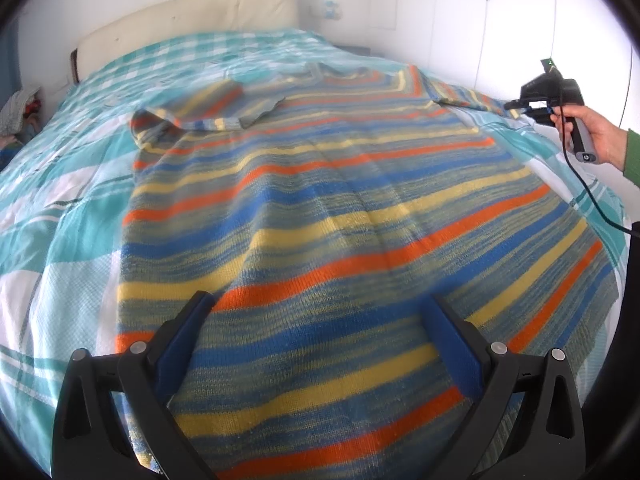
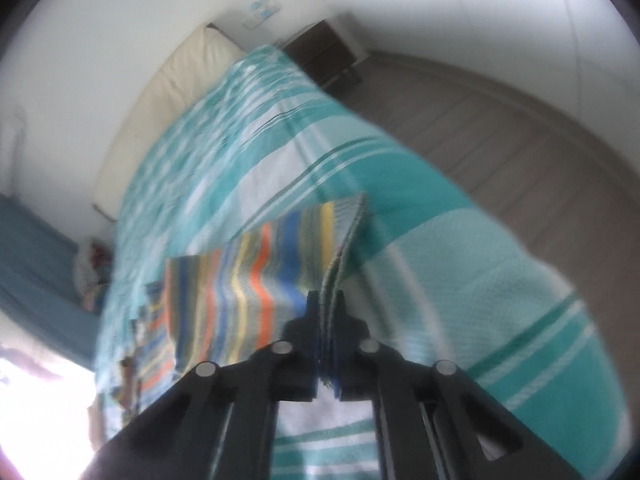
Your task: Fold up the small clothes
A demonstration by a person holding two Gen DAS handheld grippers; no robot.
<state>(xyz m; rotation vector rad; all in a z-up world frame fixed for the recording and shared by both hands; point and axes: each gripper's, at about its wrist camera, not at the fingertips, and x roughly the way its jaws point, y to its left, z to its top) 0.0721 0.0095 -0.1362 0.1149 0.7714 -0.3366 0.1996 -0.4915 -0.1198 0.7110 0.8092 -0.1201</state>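
On the bed (image 1: 60,216) a sweater (image 1: 320,208) is spread; its sleeve (image 2: 280,248) is pinched by the right gripper (image 2: 326,300), the left gripper (image 1: 316,316) is held open. The sleeve should be carried flat across the body.

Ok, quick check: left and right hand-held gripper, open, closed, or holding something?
Left hand-held gripper: open, holding nothing, above the striped sweater.
Right hand-held gripper: closed on the sweater's sleeve cuff.
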